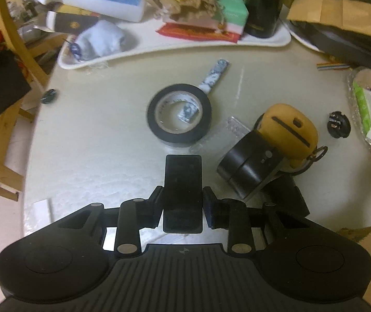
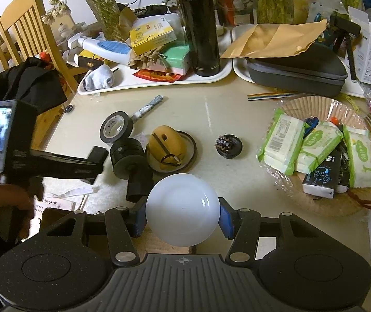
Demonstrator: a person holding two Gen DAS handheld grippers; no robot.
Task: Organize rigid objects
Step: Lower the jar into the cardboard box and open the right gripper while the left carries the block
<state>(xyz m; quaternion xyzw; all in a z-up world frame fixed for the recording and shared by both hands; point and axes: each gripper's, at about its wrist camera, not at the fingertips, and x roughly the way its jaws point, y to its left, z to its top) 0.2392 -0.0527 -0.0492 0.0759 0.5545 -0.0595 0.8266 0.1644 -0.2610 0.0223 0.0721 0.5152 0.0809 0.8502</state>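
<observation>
Clutter fills the far side of the pale table (image 2: 237, 156). A white tray (image 2: 157, 82) holds a tall black flask (image 2: 199, 26), a white bottle with a blue label (image 2: 105, 48), a yellow box (image 2: 151, 35), a green box (image 2: 179, 57), a red packet (image 2: 157, 76) and a balled grey sock (image 2: 99, 78). A 2nd tray (image 2: 240, 71) to its right carries a dark zip case (image 2: 297, 74) under a brown paper envelope (image 2: 271, 39). A woven basket (image 2: 336, 202) near the right edge holds 3 green wipe packs (image 2: 284, 143) and a dark carton (image 2: 320, 176).

The left gripper (image 1: 182, 208) is clenched on a flat black slab (image 1: 183, 192), lifted just in front of a roll of black tape (image 1: 179, 115). The right gripper (image 2: 183, 219) grasps a white globe bulb (image 2: 183, 209) between its blue pads (image 2: 225, 219). A yellow case (image 2: 167, 148) sits in a shallow round dish (image 2: 192, 150), touching a black cylinder (image 2: 128, 157). A small black round part (image 2: 228, 144) lies apart, between the dish and the basket.
</observation>
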